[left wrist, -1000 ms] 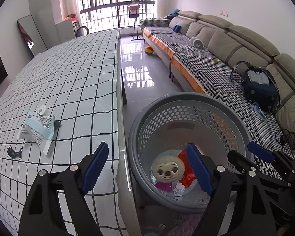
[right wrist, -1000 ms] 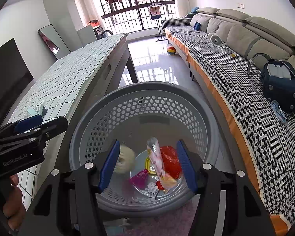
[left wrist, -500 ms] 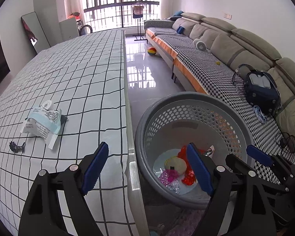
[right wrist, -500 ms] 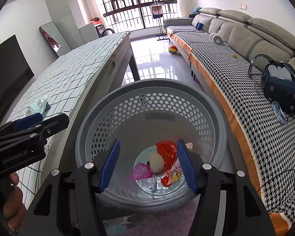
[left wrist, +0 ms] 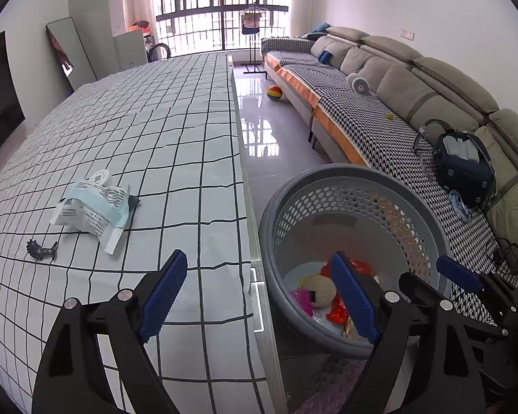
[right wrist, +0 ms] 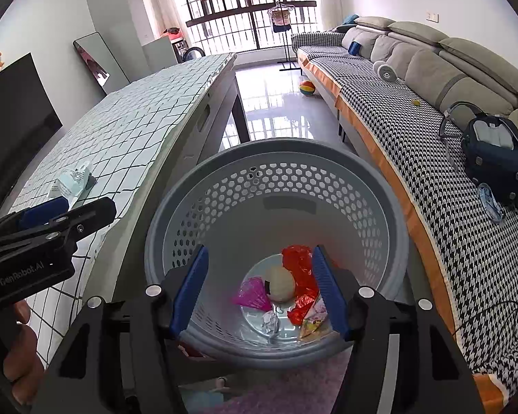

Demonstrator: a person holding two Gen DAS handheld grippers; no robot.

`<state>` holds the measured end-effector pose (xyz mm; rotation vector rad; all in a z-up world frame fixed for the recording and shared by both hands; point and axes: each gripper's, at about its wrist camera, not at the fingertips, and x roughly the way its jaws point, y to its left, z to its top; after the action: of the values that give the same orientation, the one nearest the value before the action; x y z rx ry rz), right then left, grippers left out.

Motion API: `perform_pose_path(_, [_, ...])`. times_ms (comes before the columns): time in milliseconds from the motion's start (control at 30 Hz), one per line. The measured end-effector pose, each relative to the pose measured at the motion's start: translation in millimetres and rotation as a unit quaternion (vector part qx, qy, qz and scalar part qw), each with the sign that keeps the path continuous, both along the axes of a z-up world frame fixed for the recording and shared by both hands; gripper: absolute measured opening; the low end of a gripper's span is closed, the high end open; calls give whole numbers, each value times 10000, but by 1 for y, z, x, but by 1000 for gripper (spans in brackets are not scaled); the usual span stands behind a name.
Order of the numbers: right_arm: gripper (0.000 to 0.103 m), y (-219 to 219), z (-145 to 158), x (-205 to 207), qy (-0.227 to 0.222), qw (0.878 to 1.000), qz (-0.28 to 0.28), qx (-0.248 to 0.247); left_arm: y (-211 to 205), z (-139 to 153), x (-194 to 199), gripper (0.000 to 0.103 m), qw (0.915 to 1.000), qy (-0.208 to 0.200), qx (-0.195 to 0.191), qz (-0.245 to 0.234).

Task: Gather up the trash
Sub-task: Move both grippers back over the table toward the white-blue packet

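Observation:
A grey perforated basket (left wrist: 414, 193) (right wrist: 224, 169) stands on the floor beside the table. In it lie a cream round toy (right wrist: 281, 283), red wrappers (right wrist: 298, 262), a pink piece (right wrist: 252, 293) and crumpled paper (right wrist: 271, 321). My left gripper (left wrist: 259, 296) is open and empty over the table's right edge. My right gripper (right wrist: 259, 289) is open and empty above the basket. On the checked tablecloth (left wrist: 176, 131) lie a crumpled white and teal packet (left wrist: 93, 207) (right wrist: 69, 186) and a small dark toy (left wrist: 39, 250), both ahead and left of my left gripper.
A long sofa (left wrist: 380, 103) (right wrist: 431, 110) with a houndstooth cover runs along the right, with a dark blue bag (left wrist: 462, 165) (right wrist: 493, 158) on it. A coloured ball (left wrist: 274, 93) lies on the floor. A mirror (left wrist: 70, 55) leans at the far wall.
The toy and wrapper have dropped and settled in the basket. My left gripper has moved left, over the table edge. Both grippers stay open.

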<state>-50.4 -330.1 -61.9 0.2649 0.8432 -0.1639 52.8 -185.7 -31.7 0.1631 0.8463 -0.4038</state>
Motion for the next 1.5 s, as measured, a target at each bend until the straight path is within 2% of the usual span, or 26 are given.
perform_pose_path(400, [64,25,18,-4,-139,9997,94,-170,48,20,-5,86,9989,-220,-121,388])
perform_pose_path(867, [64,68,32,6,-231,9988,310,-302,116,33,-4,87,9943,-474,31,959])
perform_pose_path(1200, [66,94,58,2,-437,9965,371,-605,157,35,4,87,9915,-440,-126,1218])
perform_pose_path(1367, [66,93,59,2,-456,9968,352,-548,171,33,7,88,9904,-399,-179,1313])
perform_pose_path(1500, [66,97,58,5,-487,9969,456,-407,181,33,10,88,9888,-394,-78,1438])
